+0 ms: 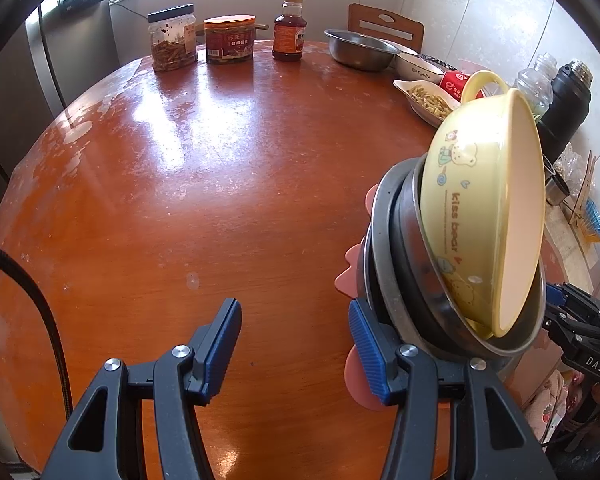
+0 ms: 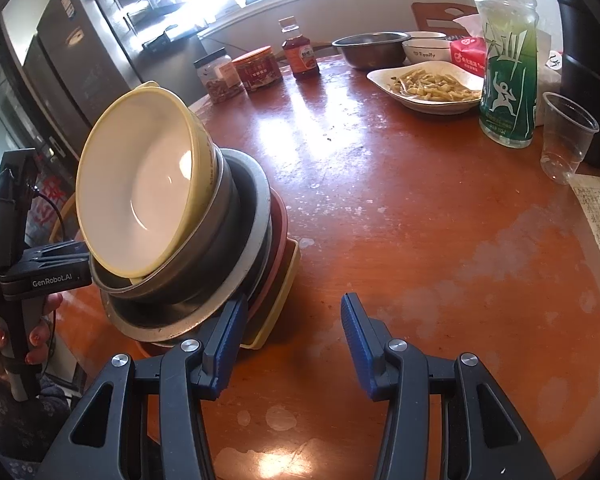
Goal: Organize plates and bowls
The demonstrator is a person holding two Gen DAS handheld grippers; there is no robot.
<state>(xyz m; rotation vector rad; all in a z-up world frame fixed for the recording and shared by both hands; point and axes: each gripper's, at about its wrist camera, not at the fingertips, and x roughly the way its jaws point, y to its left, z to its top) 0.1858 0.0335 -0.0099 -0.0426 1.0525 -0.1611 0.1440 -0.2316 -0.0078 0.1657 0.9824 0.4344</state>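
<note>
A stack of nested dishes stands on the round wooden table (image 1: 180,200). On top is a yellow "kiss bear" bowl (image 1: 480,208), also in the right wrist view (image 2: 140,192). It sits in a steel bowl (image 2: 204,264), on a metal plate (image 2: 256,216), a pink plate (image 1: 350,276) and a yellow tray (image 2: 284,300). My left gripper (image 1: 296,344) is open, its right finger beside the stack. My right gripper (image 2: 292,340) is open, its left finger touching the stack's edge. Neither holds anything.
At the far side stand two jars (image 1: 174,38), a sauce bottle (image 1: 288,28), a steel basin (image 1: 360,50), a white bowl (image 1: 418,66) and a dish of food (image 2: 428,84). A green bottle (image 2: 508,64) and plastic cup (image 2: 566,140) stand right. A black flask (image 1: 568,108) stands behind the stack.
</note>
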